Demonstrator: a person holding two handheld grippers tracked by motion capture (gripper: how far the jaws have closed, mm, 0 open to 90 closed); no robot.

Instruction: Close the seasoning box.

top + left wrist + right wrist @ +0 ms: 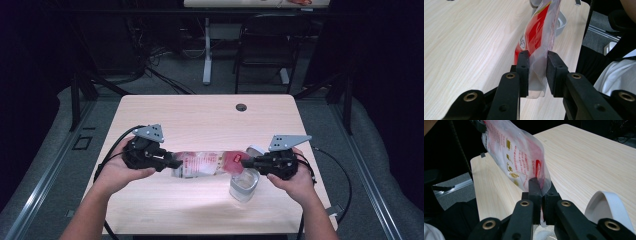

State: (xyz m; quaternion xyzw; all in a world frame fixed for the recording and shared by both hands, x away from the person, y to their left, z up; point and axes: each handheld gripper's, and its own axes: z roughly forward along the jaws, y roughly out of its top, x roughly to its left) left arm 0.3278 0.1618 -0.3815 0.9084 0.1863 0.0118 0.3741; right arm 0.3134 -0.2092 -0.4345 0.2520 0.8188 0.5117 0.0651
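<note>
Right gripper view, nearest first: the right gripper [541,195] pinches one end of the pouch [521,162], jaws nearly closed on its edge, directly over the clear cup [244,184]. From those fingers the pouch's long axis runs level toward the left gripper [537,72], which clamps the far end. The white lid [607,206] stands just beside.

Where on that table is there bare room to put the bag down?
The far half of the table, up to the small round hole, is bare. It is crowded on the right, where the clear container and white lid sit under the bag.
</note>
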